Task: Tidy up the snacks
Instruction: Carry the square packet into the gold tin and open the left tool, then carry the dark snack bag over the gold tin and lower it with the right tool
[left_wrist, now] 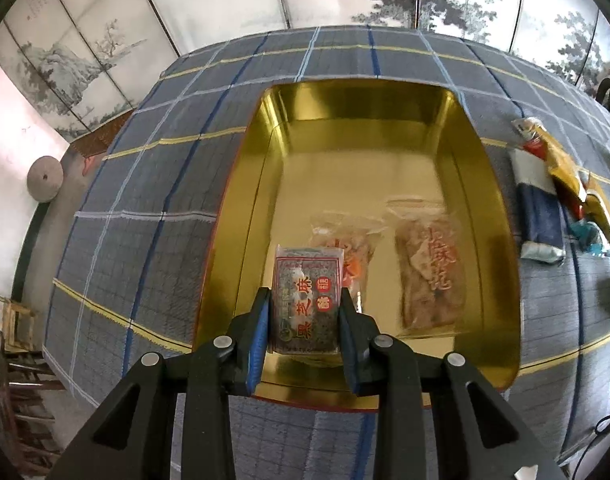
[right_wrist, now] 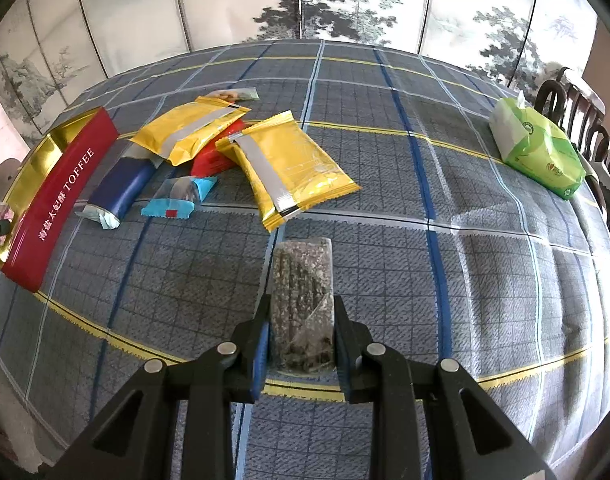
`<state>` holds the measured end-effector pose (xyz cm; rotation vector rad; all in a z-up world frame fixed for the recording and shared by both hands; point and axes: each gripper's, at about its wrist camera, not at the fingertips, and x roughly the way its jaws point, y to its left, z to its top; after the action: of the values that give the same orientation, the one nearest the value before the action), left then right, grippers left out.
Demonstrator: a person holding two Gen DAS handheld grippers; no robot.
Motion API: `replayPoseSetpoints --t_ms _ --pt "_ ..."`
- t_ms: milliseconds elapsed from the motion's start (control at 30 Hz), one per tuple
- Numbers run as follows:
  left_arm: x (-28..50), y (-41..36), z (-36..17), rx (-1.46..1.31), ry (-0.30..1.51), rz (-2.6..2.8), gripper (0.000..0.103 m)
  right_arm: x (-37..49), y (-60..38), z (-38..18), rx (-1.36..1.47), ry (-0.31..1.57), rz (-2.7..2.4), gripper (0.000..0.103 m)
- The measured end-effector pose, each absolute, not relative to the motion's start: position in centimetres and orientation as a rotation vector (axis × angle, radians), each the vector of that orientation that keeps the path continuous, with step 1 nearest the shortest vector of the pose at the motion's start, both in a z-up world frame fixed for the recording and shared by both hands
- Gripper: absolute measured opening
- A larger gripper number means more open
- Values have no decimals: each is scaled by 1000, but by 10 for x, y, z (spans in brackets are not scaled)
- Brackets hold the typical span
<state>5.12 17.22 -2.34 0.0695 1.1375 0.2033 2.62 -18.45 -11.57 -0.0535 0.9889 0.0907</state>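
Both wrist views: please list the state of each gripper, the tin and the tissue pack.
Left gripper: shut on a sesame snack packet, over the tin.
Right gripper: shut on a clear dark snack bar.
Gold tin: open, two packets inside.
Green tissue pack: open, tissue protruding.

I think I am in a home, in a dining room. Under me is a table with a blue-grey checked cloth point(right_wrist: 385, 168). Behind the table stands a folding screen point(right_wrist: 241, 8) painted with pines and mountains in ink. At the right edge of the table I see dark wooden chairs point(right_wrist: 585, 120), and on the table near them a green tissue pack point(right_wrist: 541, 148). Left of the table, a round stone disc point(left_wrist: 45, 179) leans on the wall.
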Motion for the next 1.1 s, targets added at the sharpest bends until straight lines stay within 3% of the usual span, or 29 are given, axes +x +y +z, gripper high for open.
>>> replayPoseSetpoints --t_ms 467,667,1100 --pt "50 173 -28 127 1129 207 32 25 -182 -108 -26 981 58 27" --pt "49 173 -25 124 1116 207 47 22 -175 -100 -16 965 75 27" --pt "43 171 -15 112 1071 193 59 17 -148 -82 -33 922 136 27"
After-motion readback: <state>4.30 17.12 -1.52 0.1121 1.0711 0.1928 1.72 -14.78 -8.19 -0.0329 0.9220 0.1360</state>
